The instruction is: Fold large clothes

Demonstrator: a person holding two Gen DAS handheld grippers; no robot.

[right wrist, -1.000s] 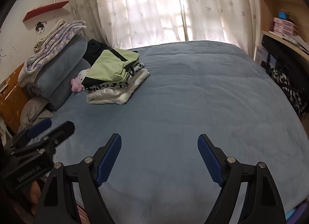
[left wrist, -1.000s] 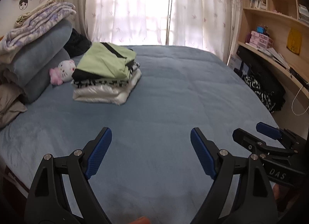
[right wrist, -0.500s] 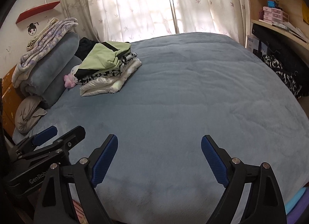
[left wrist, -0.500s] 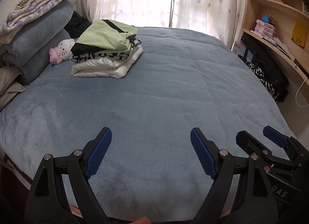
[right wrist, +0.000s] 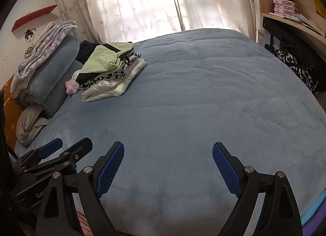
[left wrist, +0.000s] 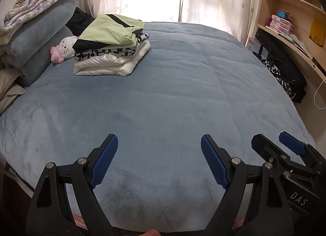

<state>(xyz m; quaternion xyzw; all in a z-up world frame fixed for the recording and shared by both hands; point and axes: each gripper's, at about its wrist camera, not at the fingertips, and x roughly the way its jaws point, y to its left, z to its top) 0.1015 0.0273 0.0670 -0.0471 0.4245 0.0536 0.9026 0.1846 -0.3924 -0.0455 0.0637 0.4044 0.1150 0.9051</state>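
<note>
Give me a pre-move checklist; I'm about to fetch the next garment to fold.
1. Left gripper open, holding nothing: ok.
2. Right gripper open, holding nothing: ok.
3. Bed bare in front of both grippers: ok.
4. Folded stack tidy, near the pillows: ok.
5. Grippers apart, not touching: ok.
6. Next garment to fold: cannot tell; dark clothes lie at the right edge of the bed.

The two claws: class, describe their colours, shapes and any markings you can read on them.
The left claw and right claw match: black angular frames with silver pivot screws and two long fingers faced with dimpled blue pads. White lettering reads "DAS" on the right one's body, seen from the left wrist, and "Gen" on the left one's.
</note>
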